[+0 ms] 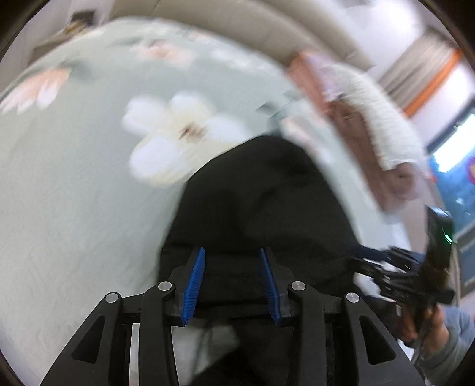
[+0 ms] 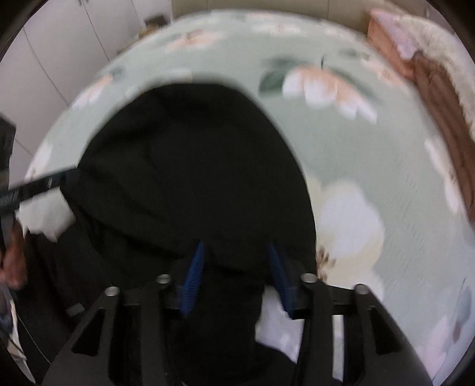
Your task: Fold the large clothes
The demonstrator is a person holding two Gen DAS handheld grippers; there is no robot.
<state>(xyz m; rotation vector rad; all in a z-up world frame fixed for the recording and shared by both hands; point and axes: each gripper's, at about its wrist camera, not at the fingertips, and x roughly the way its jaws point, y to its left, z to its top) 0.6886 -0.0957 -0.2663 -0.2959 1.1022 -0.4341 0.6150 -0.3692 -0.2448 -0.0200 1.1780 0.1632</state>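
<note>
A black garment lies bunched on a pale green flowered bedspread. My left gripper hovers at its near edge. The blue pads stand apart and dark cloth shows behind the gap, not pinched. In the right wrist view the same garment spreads ahead. A fold of it drapes over the tips of my right gripper, whose pads also stand apart with black cloth between them. The right gripper's frame, held by a hand, shows at the right of the left view. Both views are blurred.
A stack of folded brown and white blankets sits at the far right of the bed. A beige headboard runs behind the bed. White wardrobe doors stand to the left and a bright window to the right.
</note>
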